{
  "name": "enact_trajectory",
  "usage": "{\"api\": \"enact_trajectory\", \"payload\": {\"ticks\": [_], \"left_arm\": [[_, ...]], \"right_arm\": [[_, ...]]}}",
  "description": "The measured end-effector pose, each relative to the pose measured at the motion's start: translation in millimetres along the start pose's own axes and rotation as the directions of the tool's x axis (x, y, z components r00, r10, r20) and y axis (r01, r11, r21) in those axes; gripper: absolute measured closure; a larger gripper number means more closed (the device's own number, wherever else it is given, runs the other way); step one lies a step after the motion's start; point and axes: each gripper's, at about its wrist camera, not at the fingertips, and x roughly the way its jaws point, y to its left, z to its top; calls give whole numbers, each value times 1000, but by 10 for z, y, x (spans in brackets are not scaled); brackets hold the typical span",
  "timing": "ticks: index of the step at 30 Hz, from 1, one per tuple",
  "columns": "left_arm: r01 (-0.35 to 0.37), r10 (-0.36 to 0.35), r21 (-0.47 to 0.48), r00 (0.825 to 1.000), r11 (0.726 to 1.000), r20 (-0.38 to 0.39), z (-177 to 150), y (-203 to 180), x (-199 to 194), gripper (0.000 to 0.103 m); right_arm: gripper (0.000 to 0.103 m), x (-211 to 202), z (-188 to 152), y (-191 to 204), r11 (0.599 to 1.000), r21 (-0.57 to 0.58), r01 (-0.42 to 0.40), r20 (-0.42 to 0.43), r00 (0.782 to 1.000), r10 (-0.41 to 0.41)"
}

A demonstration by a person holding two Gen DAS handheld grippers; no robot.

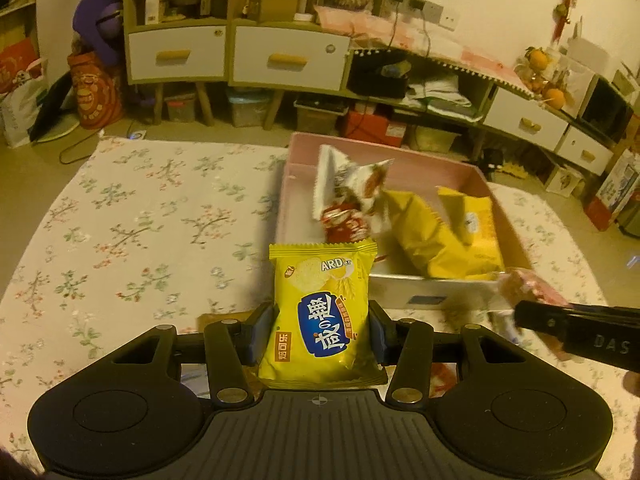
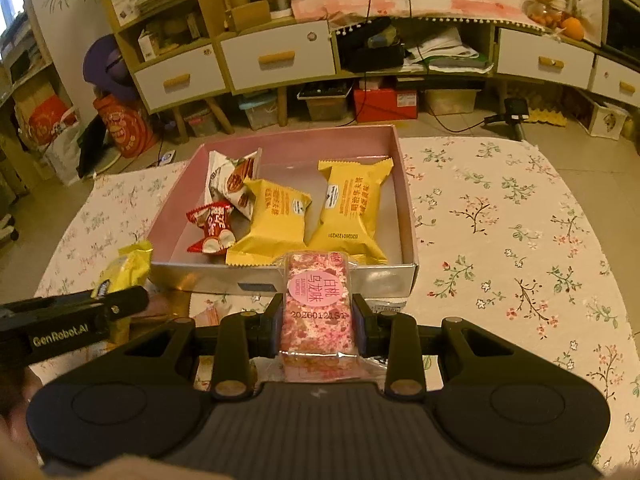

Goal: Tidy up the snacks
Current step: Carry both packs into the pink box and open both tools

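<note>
On the flowered surface (image 2: 500, 216), the left gripper (image 1: 318, 326) has its jaws closed against the sides of a yellow cracker packet (image 1: 320, 312), held upright just short of the pink box's (image 2: 406, 200) near-left corner. Inside the box, from left to right, a white wrapper with red print (image 2: 228, 178) leans against the left wall, a small red candy pack (image 2: 212, 228) lies in front of it, and two yellow cake packets (image 2: 272, 220) (image 2: 352, 208) sit side by side. The right gripper (image 2: 318, 320) pinches a clear-wrapped pink bar (image 2: 316, 312) with a round pink label, at the box's near wall.
</note>
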Motion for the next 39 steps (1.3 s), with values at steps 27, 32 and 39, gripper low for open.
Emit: {"api": "enact_trajectory", "payload": {"ticks": [27, 32, 39], "left_arm": [[40, -38, 37, 998, 999, -44, 492, -366, 793, 56], [20, -17, 54, 998, 998, -58, 507, -355, 944, 64], [-11, 16, 80, 998, 997, -57, 566, -335, 1079, 66]], "right_arm": [[73, 611, 724, -254, 972, 159, -174, 31, 985, 171], [73, 744, 748, -210, 976, 142, -164, 18, 986, 163], [72, 823, 805, -152, 981, 114, -158, 24, 987, 157]]}}
